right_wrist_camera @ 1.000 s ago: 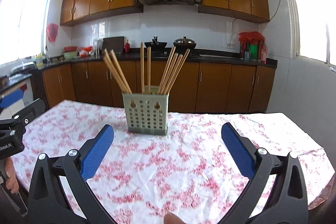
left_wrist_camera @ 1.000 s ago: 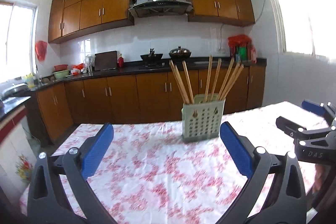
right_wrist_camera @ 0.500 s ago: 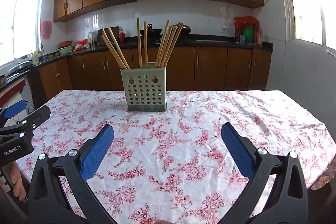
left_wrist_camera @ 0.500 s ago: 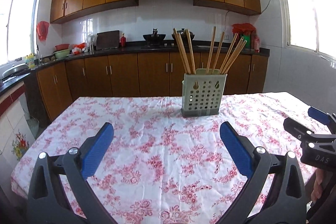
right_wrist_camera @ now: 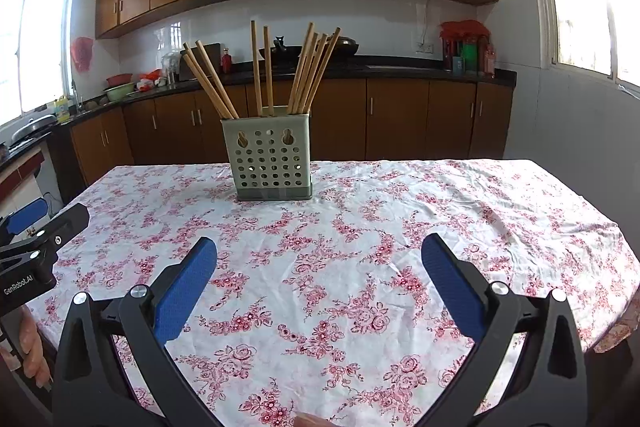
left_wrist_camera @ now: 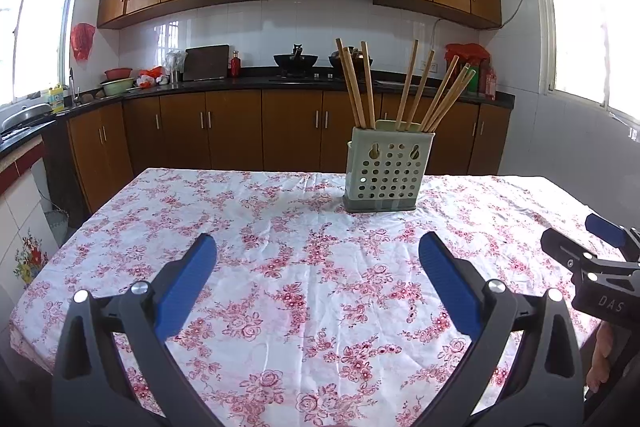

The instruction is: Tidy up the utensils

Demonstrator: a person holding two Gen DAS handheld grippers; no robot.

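Chopsticks (left_wrist_camera: pixel 404 89) upright-ish in perforated holder (left_wrist_camera: pixel 386 171), standing on floral tablecloth (left_wrist_camera: pixel 280 267) toward far edge of table, ahead of both claws and well apart from each. Left gripper (left_wrist_camera: pixel 318 279) spread wide, blue pads empty, nothing held; holder lying forward and slightly right of its centreline. Right gripper (right_wrist_camera: pixel 320 279) likewise wide open and empty; holder (right_wrist_camera: pixel 272 157) forward and slightly left of its centreline. Roughly equal reach from either side, no clear nearer hand judged from these views. Long axis of sticks (right_wrist_camera: pixel 276 67) near vertical, fanned: a few leaning left, two close to straight up, a bunch leaning right, tops splayed apart above the rim. Sticks plain light wood, thin, about ten, exact count hard to tell where they overlap. Holder pale grey-green plastic, square, rows of round holes plus two keyhole slots on the near face, darker base, sitting flat on cloth. No loose utensils visible on cloth between claws and holder. Likely state: either all sticks already stowed or start of a pull-out; cannot tell which. Any coming grasp would call for a forward reach with pads closing across a stick shaft from the sides, above the rim. Risk: pinching neighbours in the right-leaning bunch, or tipping the light holder. Opposite claw visible at frame edge in each view, hand partly seen below it.
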